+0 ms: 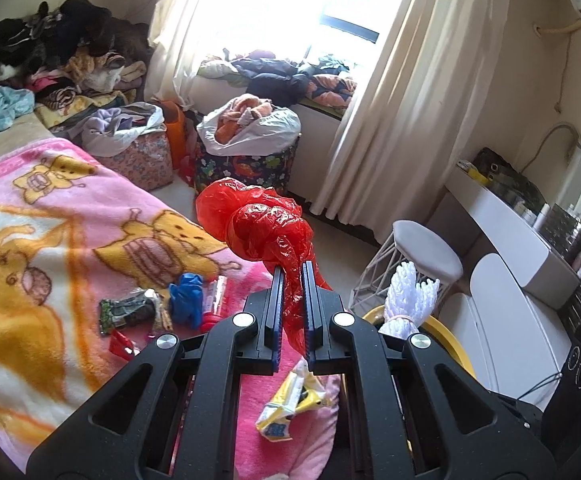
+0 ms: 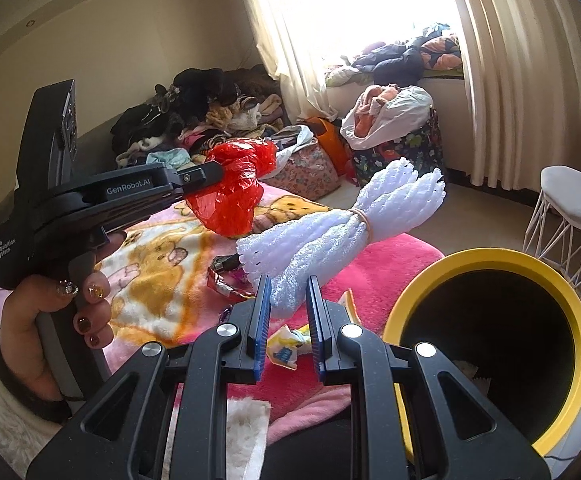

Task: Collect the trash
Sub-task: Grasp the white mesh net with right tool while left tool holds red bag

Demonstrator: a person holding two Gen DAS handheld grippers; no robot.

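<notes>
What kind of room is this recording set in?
Most likely a lived-in bedroom: a bed under a pink cartoon blanket, heaps of clothes against the wall, and a curtained window with a dressing table and stool beside it.

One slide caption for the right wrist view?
Right tool holds white foam netting beside yellow-rimmed bin.

Crinkled glossy red plastic bag (image 1: 266,228), white foam netting (image 2: 322,232), fluffy pink blanket (image 1: 50,208), matt black grippers.
</notes>
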